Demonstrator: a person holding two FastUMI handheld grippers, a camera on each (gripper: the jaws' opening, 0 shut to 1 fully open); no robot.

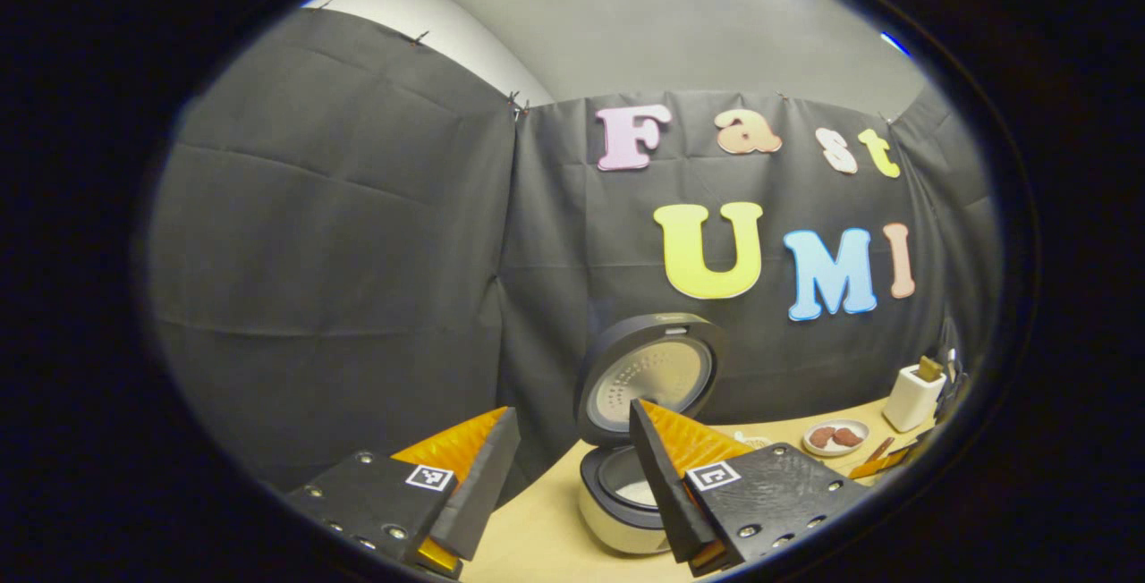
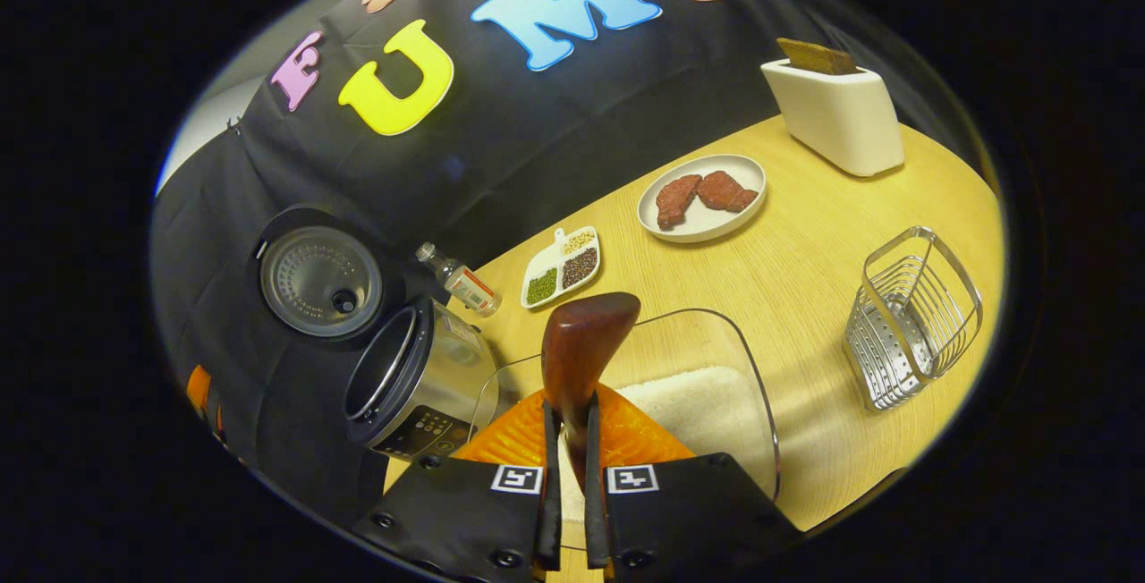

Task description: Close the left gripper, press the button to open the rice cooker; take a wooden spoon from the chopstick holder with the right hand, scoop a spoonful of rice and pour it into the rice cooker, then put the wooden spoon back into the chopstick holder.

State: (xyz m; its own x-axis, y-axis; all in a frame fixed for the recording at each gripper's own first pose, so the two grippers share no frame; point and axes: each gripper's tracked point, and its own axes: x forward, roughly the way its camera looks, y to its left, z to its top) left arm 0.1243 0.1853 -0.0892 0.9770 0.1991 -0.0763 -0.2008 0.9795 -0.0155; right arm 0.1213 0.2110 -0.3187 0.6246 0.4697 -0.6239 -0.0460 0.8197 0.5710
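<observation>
right gripper view: right gripper (image 2: 572, 440) clamps the spoon (image 2: 581, 350), bowl just ahead above the rice (image 2: 707, 409); cooker (image 2: 416, 377) open off to its left. left gripper (image 1: 572, 485) gapes idle. scooping step; next likely a dip down into the grains.

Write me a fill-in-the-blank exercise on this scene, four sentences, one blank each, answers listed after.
1. The lid of the rice cooker stands ____.
2. The right gripper is shut on a wooden ____.
3. The plate near the white holder carries two pieces of ____.
4. The fingers of the left gripper stand ____, holding nothing.

Missing words: open; spoon; meat; apart
</observation>
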